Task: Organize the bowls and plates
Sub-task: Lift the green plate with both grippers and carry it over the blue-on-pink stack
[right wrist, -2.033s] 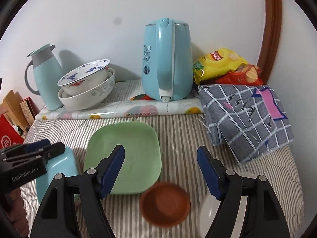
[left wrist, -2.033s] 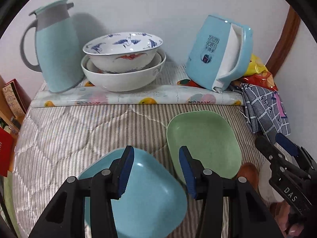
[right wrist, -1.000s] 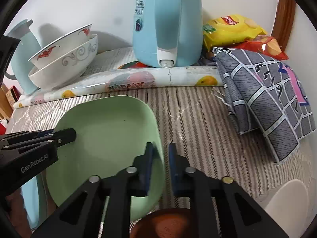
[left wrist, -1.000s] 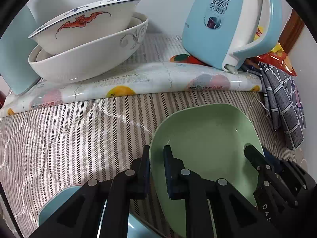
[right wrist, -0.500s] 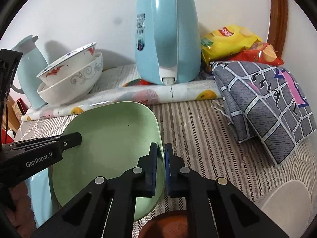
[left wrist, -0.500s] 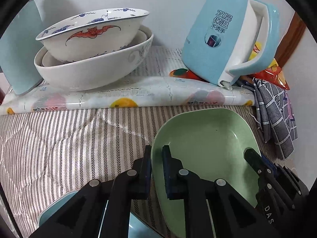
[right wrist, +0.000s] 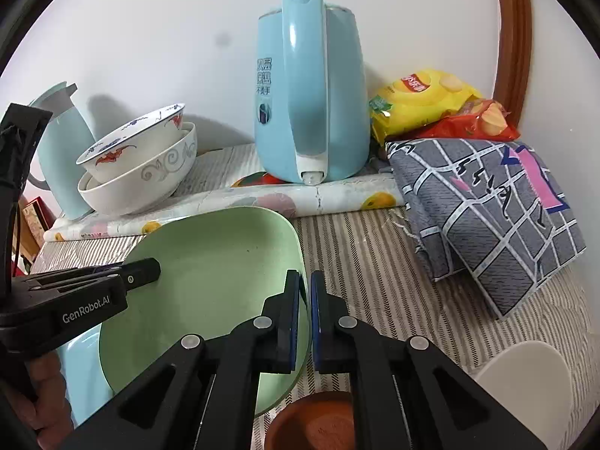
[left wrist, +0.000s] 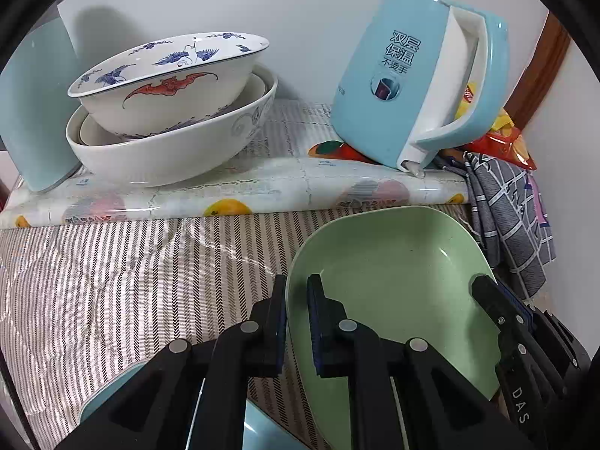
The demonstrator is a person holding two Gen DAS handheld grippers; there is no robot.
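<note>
A green square plate (left wrist: 393, 285) (right wrist: 210, 285) is held off the striped cloth by both grippers. My left gripper (left wrist: 296, 322) is shut on its left rim. My right gripper (right wrist: 304, 315) is shut on its right rim and also shows at the lower right of the left wrist view (left wrist: 502, 315). A light blue plate (left wrist: 258, 431) (right wrist: 80, 371) lies on the cloth below the left gripper. A blue-patterned bowl (left wrist: 168, 82) sits nested in a white bowl (left wrist: 180, 146) at the back left. A brown bowl (right wrist: 311, 423) and a white bowl (right wrist: 525, 386) lie in front of the right gripper.
A light blue kettle (right wrist: 311, 112) stands on the floral mat (left wrist: 262, 191) at the back. A light blue thermos (left wrist: 33, 112) stands at the far left. A grey checked cloth (right wrist: 487, 202) and snack bags (right wrist: 423, 101) lie at the right.
Both grippers closed on the green plate's opposite rims, then raised it off the cloth. Both cameras have risen and drawn back a little in the last half second.
</note>
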